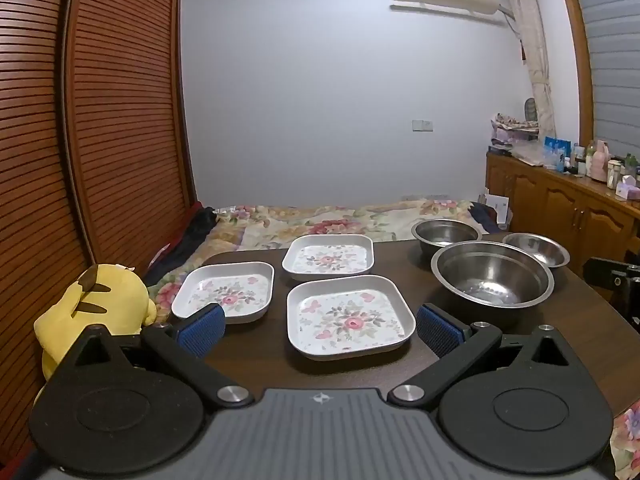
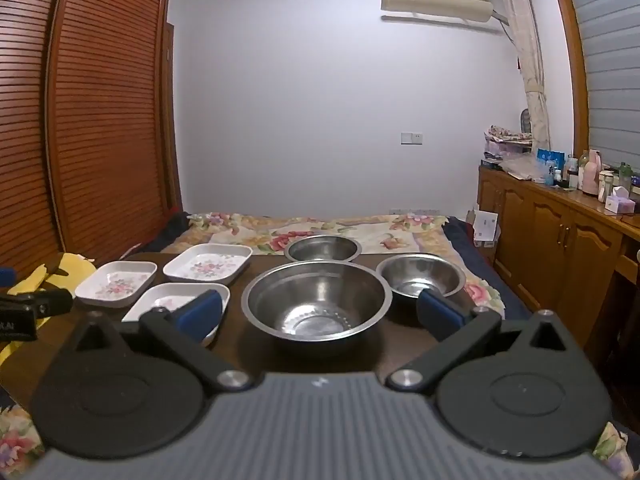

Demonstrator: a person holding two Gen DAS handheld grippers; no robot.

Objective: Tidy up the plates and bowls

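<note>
both tools, left tool and right tool, hover level, jaws wide.

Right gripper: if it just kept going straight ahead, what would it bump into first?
Most likely the large steel bowl, centred ahead of the open right gripper; depth and height are unclear.

Dark wooden table, three floral plates, three steel bowls
</note>
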